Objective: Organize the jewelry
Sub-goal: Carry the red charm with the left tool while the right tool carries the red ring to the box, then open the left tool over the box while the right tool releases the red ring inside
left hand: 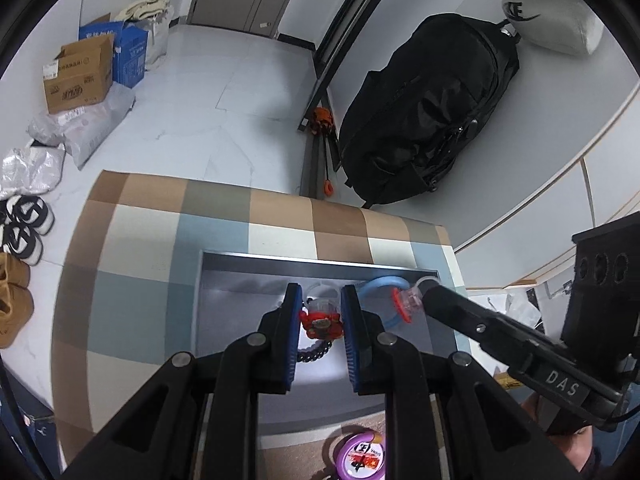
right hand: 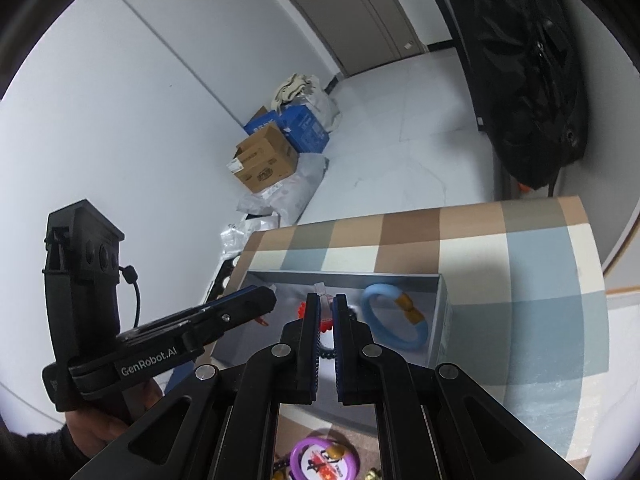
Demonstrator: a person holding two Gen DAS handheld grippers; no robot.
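Note:
A grey jewelry box [left hand: 320, 261] [right hand: 442, 304] lies open on the checked table. Inside are a red toy watch [left hand: 321, 320], a black bead bracelet [left hand: 316, 353] [right hand: 326, 354] and a light blue bangle [left hand: 382, 285] [right hand: 394, 320] with a gold clasp. My left gripper [left hand: 320, 312] is open over the box, its fingers either side of the red watch. My right gripper [right hand: 326, 310] [left hand: 416, 300] is shut on a clear plastic watch with a red gear-shaped part [left hand: 406, 302] [right hand: 325, 312], held over the box near the bangle.
A purple round item [left hand: 360, 458] [right hand: 324, 460] lies on the table's near side. A black backpack [left hand: 424, 112] leans on the wall behind the table. Cardboard boxes [left hand: 80, 74] [right hand: 266, 158], plastic bags and shoes [left hand: 24, 224] sit on the floor at left.

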